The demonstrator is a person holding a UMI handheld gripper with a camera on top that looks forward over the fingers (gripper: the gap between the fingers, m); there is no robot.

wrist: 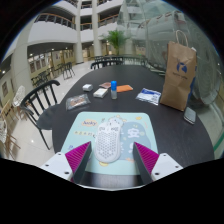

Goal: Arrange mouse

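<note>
A white honeycomb-shell mouse (108,139) lies on a pale green mouse pad (140,128) with cartoon prints, on a dark round table (180,135). My gripper (112,155) is open, its two pink pads (79,156) set wide apart. The mouse's near end stands between the fingertips with a gap at either side. It rests on the pad.
Beyond the pad lie a blue tube (114,90), small packets (78,101) and a plastic bag (148,97). A brown paper bag (180,75) stands at the right. Black chairs (42,98) stand left of the table and behind it.
</note>
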